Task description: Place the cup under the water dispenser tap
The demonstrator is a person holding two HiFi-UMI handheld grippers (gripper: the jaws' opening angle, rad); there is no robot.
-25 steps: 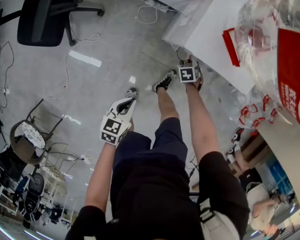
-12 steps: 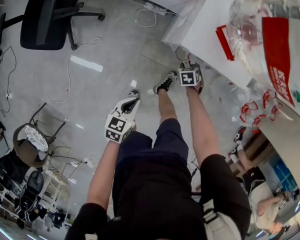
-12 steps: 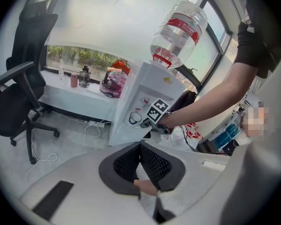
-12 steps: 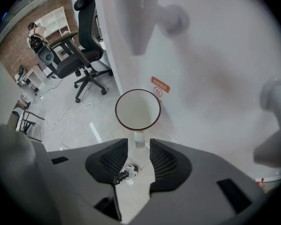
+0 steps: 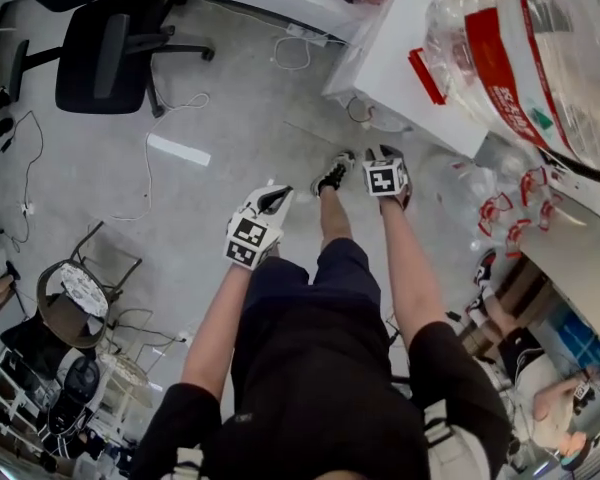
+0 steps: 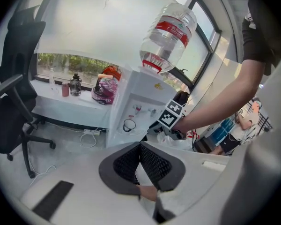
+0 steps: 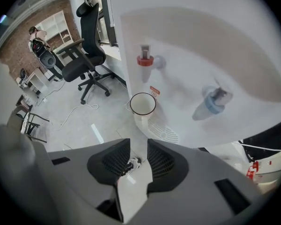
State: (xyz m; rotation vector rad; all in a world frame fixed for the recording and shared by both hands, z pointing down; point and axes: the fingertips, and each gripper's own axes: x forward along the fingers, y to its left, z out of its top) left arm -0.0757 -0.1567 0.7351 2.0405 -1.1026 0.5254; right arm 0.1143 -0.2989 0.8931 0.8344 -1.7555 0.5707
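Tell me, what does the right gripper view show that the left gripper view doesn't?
Only the right gripper view looks between the tongs of the right gripper: apart, empty, just closed a little. It also shows the slots of the drip tray. Only the left gripper view shows the big water bottle on top, the windowsill, the person's arm and the left gripper, tongs shut. Both show the white dispenser, the cup below the red tap, and a black office chair.
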